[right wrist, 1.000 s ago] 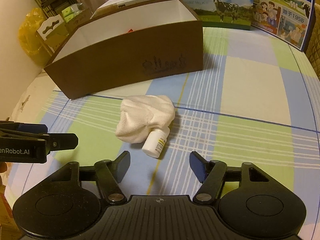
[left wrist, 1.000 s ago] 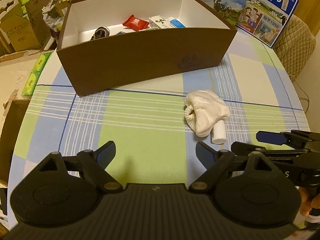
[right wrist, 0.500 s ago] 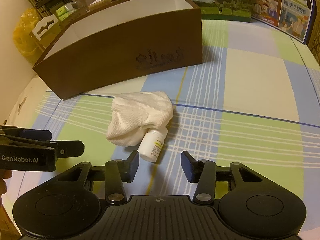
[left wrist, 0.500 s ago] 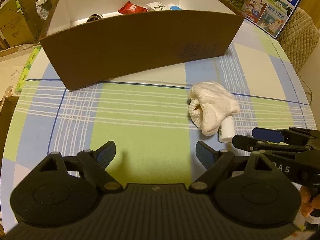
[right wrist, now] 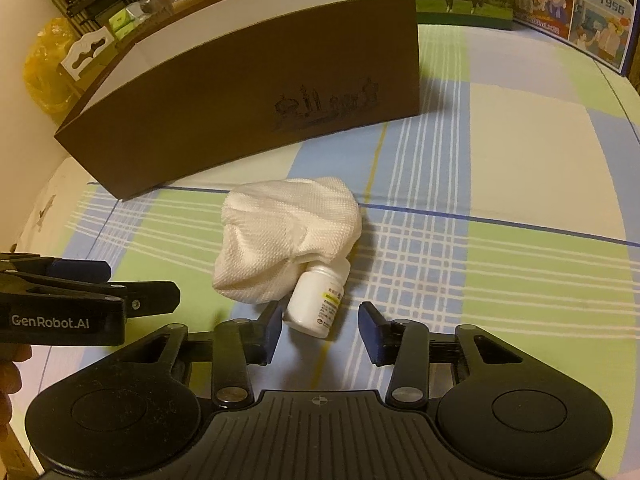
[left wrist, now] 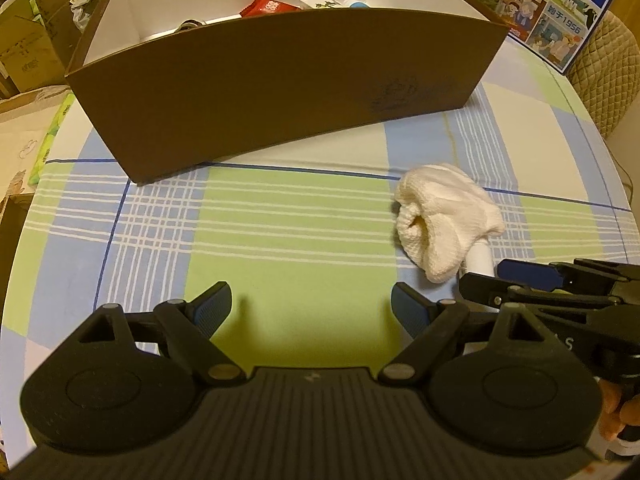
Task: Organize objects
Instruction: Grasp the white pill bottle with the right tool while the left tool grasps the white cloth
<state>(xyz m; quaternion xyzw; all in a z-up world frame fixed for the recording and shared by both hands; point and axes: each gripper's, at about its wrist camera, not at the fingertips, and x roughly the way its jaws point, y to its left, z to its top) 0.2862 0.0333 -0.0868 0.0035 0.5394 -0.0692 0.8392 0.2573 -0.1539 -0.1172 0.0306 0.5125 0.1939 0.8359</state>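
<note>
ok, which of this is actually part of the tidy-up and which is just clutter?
In play:
- bottle, lying down, top end under the cloth
- cloth, crumpled on the table
- box, open, with a few items inside
- right gripper, jaws just been closing, bottle's base between them, not yet gripped
- left gripper, open, nothing between its jaws

Clutter:
- milk cartons
- yellow bag
</note>
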